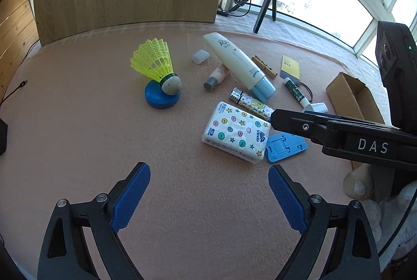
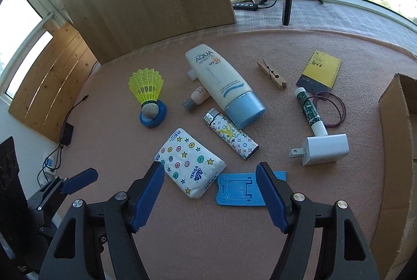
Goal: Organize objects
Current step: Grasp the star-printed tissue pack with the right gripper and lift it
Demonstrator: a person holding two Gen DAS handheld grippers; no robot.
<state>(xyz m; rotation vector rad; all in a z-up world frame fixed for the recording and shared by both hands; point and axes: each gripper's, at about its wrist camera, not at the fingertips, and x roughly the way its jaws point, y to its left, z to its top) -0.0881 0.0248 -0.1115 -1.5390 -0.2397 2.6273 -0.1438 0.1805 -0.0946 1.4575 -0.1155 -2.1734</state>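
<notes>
Clutter lay on a pink mat, both grippers above it with nothing in them.
The tube (image 2: 221, 87) read "AQUA" and "SPF 50", the tissue pack (image 2: 189, 162) "Vinda" (near the mat's middle). The right gripper (image 2: 209, 188) gaped over pack and blue stand (image 2: 235, 191); the left gripper (image 1: 208, 198), spread wider, touched nothing.

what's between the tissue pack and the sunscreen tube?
The patterned lighter lies between tissue pack and sunscreen tube, clearest in the right wrist view.
</notes>
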